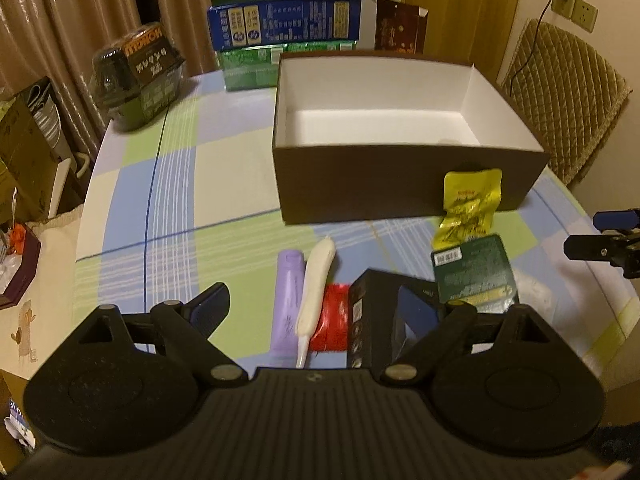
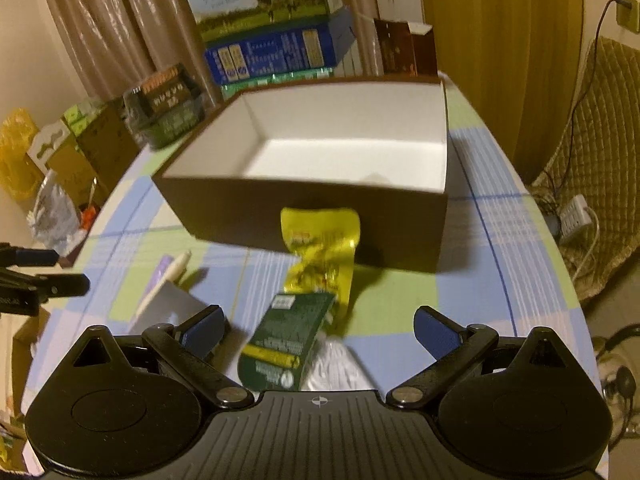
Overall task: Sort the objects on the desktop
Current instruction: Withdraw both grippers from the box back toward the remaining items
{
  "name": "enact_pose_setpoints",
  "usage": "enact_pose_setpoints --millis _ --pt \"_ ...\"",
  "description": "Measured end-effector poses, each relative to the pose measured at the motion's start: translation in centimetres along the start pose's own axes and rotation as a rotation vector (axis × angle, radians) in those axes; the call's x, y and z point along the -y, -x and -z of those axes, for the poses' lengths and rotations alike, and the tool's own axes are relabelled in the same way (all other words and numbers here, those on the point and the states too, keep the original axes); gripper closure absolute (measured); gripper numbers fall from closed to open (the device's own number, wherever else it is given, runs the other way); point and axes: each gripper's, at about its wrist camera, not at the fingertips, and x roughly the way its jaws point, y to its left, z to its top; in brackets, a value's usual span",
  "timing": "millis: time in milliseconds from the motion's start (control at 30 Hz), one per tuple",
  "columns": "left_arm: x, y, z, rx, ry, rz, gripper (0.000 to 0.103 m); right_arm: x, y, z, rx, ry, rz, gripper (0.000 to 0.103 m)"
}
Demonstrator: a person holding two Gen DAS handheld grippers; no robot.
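Note:
An open brown box (image 1: 400, 184) with a white inside stands on the checked tablecloth. In front of it lie a purple tube (image 1: 287, 304), a white tube (image 1: 316, 284), a red packet (image 1: 334, 320), a small black box (image 1: 370, 316), a green packet (image 1: 472, 272) and a yellow packet (image 1: 470, 208). My left gripper (image 1: 316, 304) hangs open above the tubes and black box, gripping nothing. My right gripper (image 2: 320, 320) is open over the green packet (image 2: 292, 332), its pads apart from it. The yellow packet (image 2: 320, 256) leans on the box (image 2: 320, 224). A silvery packet (image 2: 340, 364) lies under the green one.
Stacked milk cartons (image 1: 284, 20) and a dark wrapped pack (image 1: 140, 72) stand at the table's back. A padded chair (image 1: 560, 92) is at the right. The table's rounded edge (image 1: 80, 240) drops off at the left, with boxes and bags on the floor beyond.

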Motion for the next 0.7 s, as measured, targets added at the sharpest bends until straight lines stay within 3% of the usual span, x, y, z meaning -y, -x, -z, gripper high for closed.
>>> enact_pose_setpoints --millis 700 --pt "-2.6 -2.4 3.3 -0.107 0.009 0.0 0.019 -0.4 -1.7 2.5 -0.099 -0.043 0.06 0.004"
